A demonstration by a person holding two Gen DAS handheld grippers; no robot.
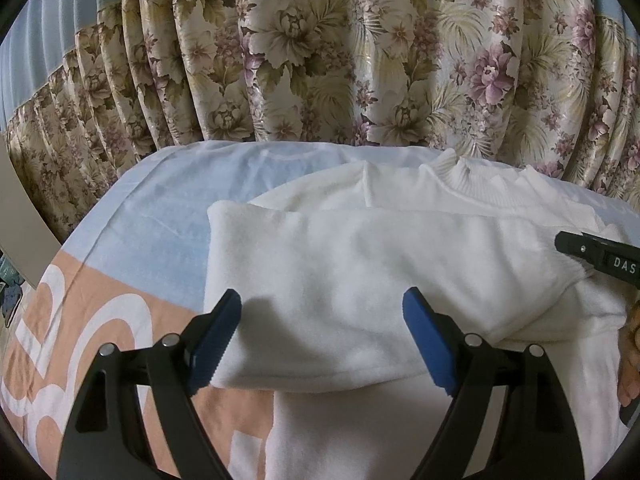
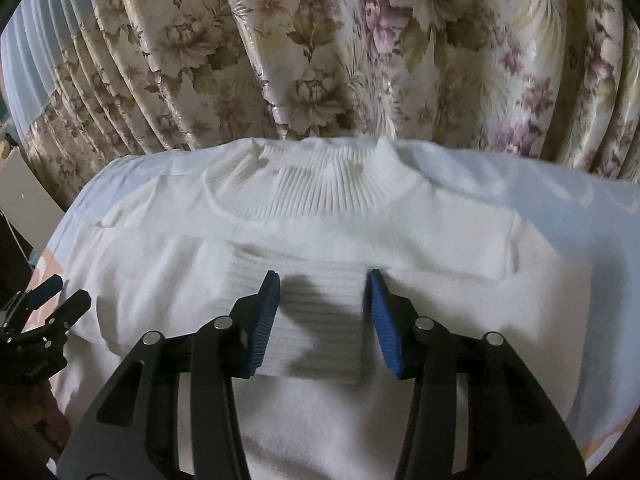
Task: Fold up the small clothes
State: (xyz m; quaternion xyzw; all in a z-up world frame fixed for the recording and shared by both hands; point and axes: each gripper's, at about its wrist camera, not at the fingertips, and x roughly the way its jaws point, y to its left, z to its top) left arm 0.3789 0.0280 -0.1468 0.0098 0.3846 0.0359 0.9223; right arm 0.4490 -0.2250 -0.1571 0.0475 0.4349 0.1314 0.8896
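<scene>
White: one sweater (image 2: 400,236), two open-jawed grippers, left (image 1: 322,340), right (image 2: 323,322).

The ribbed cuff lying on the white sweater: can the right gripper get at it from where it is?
Probably yes. The right gripper is open, its blue fingers either side of the ribbed cuff, and nothing lies between them.

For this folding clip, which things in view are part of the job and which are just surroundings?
Part of the job:
white sweater, one sleeve folded across its chest
left gripper, jaws open
right gripper, jaws open around the ribbed cuff

Surroundings:
floral curtain
blue and peach bedsheet
</scene>
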